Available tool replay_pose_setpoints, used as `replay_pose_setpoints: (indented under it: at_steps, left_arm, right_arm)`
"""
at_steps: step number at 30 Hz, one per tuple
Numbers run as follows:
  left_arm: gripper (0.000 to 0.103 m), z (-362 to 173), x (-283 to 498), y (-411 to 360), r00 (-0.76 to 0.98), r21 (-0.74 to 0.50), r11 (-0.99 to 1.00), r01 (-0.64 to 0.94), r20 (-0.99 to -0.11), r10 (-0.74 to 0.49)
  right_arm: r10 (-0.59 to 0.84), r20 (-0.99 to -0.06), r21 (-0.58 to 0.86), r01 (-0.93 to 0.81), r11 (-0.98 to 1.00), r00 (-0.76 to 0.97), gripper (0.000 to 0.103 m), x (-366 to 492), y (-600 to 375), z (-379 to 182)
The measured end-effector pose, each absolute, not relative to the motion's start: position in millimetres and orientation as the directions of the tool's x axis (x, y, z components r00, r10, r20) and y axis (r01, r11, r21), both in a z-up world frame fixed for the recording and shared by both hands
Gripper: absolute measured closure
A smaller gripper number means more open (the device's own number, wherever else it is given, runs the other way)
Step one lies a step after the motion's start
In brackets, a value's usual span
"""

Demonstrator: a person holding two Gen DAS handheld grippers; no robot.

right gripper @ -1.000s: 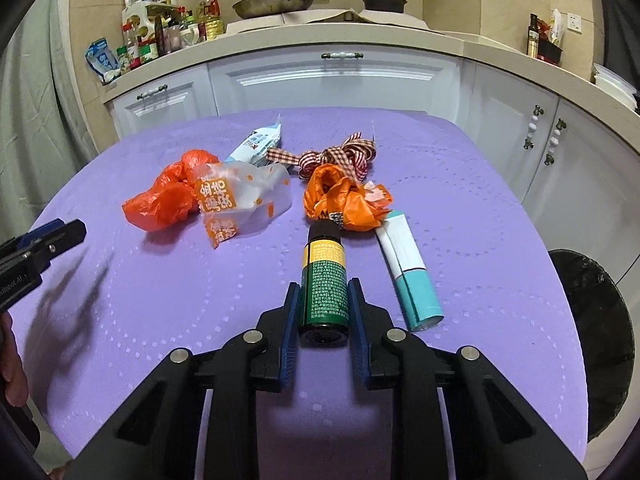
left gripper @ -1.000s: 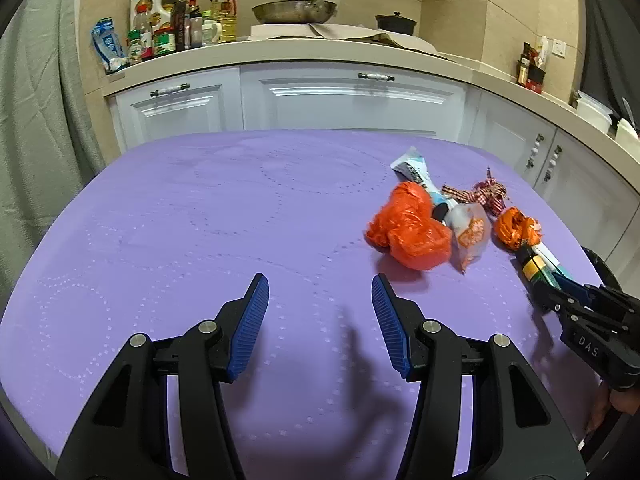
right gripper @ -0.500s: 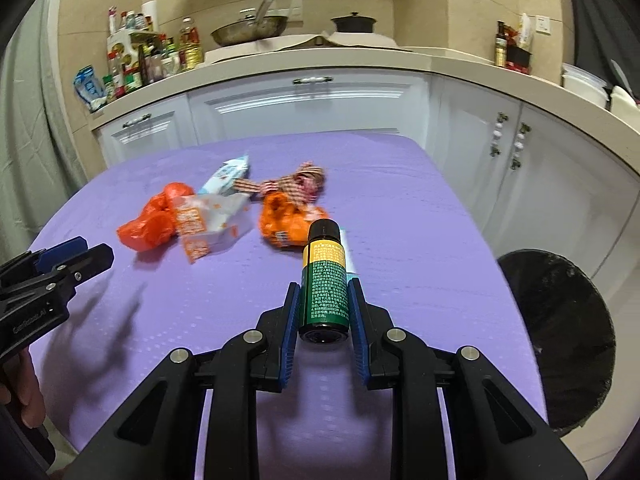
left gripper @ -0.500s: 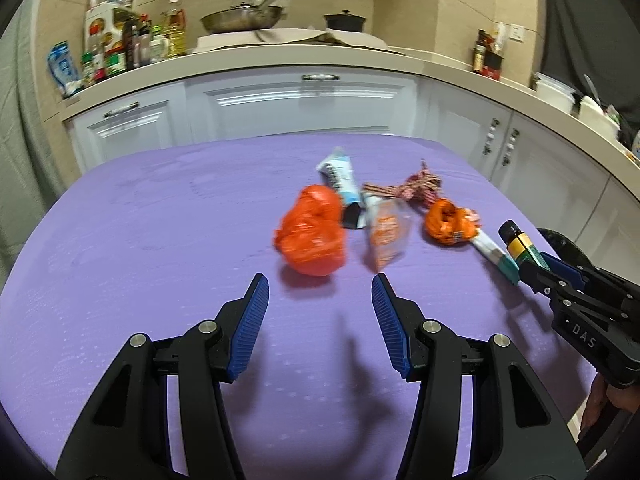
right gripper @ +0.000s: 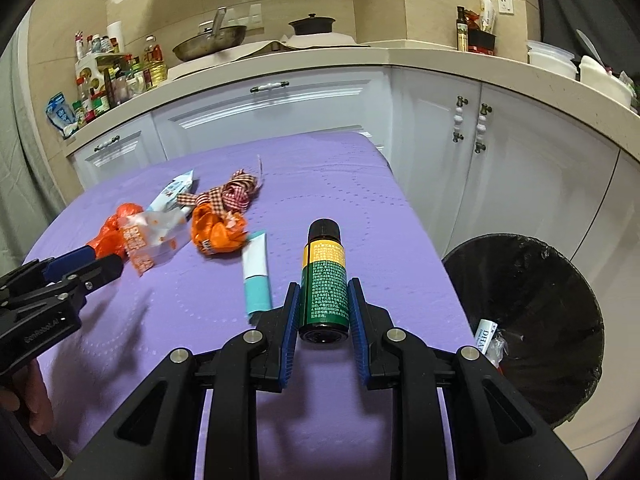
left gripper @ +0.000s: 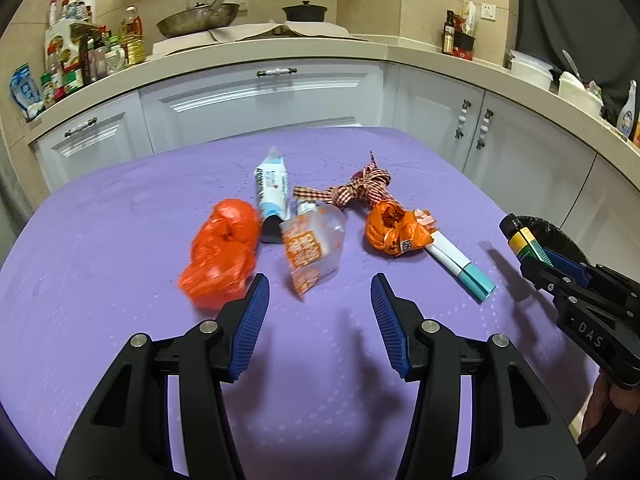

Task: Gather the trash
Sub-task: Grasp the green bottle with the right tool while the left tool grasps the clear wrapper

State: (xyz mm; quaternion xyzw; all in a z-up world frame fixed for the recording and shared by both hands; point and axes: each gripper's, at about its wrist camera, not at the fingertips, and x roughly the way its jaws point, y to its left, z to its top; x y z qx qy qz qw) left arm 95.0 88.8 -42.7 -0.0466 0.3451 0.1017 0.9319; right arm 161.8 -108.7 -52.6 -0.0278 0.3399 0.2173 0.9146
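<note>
Kitchen, purple table (left gripper: 120, 280), white cabinets (left gripper: 260, 100)

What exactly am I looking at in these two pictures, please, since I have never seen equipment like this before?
There is no robot here: a person holds a two-finger gripper in each hand, and a fisheye camera on each looks along its fingers. One picture comes from the left gripper, which is open and empty. The other comes from the right gripper, shut on a small green bottle.

On the purple table lies trash: a crumpled red bag, a clear printed wrapper, a blue and white packet, a checked ribbon, an orange wrapper and a white and teal tube.

A black-lined bin stands beside the table, below its right edge.
</note>
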Motion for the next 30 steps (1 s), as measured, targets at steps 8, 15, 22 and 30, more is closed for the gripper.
replay_pose_setpoints:
  at_steps: [8, 15, 22, 30]
  left_arm:
    - [0.052, -47.9, 120.9, 97.9, 0.726, -0.022, 0.967, -0.254, -0.664, 0.176]
    - [0.079, -54.4, 134.3, 103.7, 0.713, -0.027, 0.97, -0.24, -0.683, 0.157]
    - [0.094, -52.2, 130.4, 102.3, 0.734, -0.032, 0.975, -0.221, -0.664, 0.145]
    - [0.096, -40.5, 110.8, 92.0, 0.748, -0.022, 0.98, -0.199, -0.65, 0.137]
  right_arm:
    - [0.388, -0.645, 0.115, -0.418, 0.901, 0.659, 0.078, 176.5, -113.7, -58.1]
    - [0.39, -0.65, 0.125, -0.415, 0.901, 0.652, 0.078, 184.0, -115.0, -60.4]
    - [0.39, -0.648, 0.126, -0.412, 0.902, 0.654, 0.078, 184.7, -115.0, -59.8]
    - [0.385, -0.63, 0.133, -0.396, 0.909, 0.674, 0.078, 178.0, -125.1, -54.3]
